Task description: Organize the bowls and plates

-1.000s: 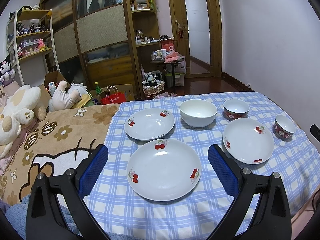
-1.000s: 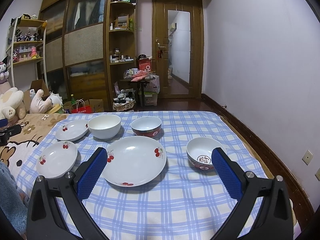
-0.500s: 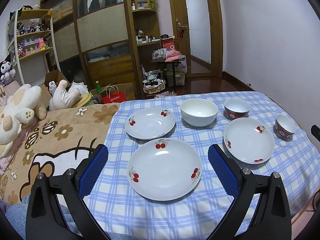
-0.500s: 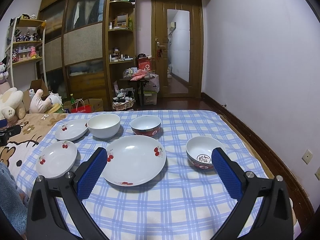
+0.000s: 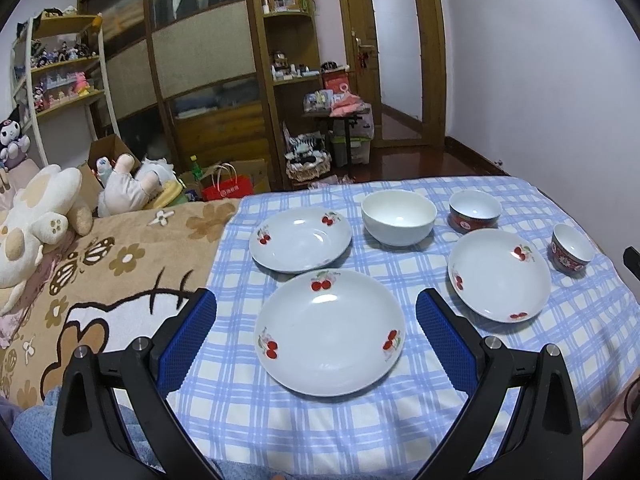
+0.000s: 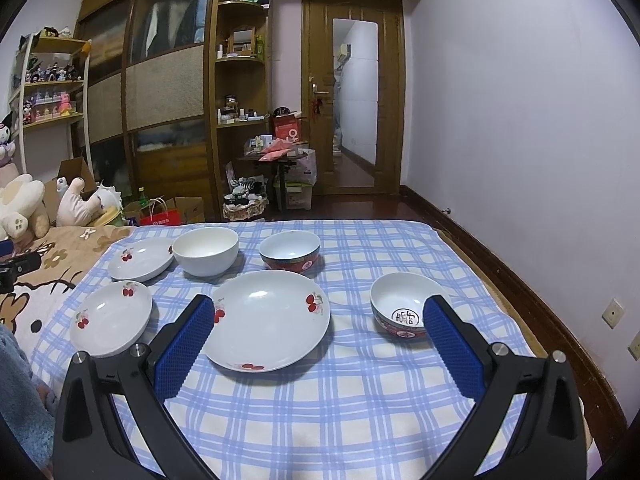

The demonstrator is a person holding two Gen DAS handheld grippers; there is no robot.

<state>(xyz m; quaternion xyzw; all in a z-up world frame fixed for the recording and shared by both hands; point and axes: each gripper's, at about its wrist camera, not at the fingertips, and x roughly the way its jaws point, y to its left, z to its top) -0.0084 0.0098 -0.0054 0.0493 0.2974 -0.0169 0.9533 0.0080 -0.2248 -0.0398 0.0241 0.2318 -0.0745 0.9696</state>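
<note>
A blue-and-white checked cloth [image 6: 320, 408] covers the surface that carries all the dishes; it seems to be a bed, though what lies under the cloth is not visible. At its left edge a brown flowered blanket [image 5: 120, 264] begins, with plush toys [image 5: 36, 216] on it. Behind stand a wooden wardrobe [image 6: 160, 92] with shelves, a door [image 6: 354, 100] with a glass panel, and a pale wall on the right; the small things on the shelves are too small to name.

Three cherry plates lie on the cloth: the near-left plate [image 5: 330, 330] toward the front edge, the far-left plate [image 5: 300, 238] behind it, the right plate [image 6: 268, 320] in the middle; the two left plates almost meet, and I cannot tell if they touch. The white bowl [image 6: 206, 250] and the red bowl [image 6: 290, 256] stand along the far edge, apart from each other; the small patterned bowl [image 6: 404, 314] stands toward the right edge, partly hidden behind a blue pad [image 6: 452, 354].

The left gripper [image 5: 316, 316] hangs with its fingers wide apart, the near-left plate between them in the view; the right gripper [image 6: 316, 320] is also spread and holds nothing. A blue sleeve [image 6: 20, 392] is cut off at the left border.
</note>
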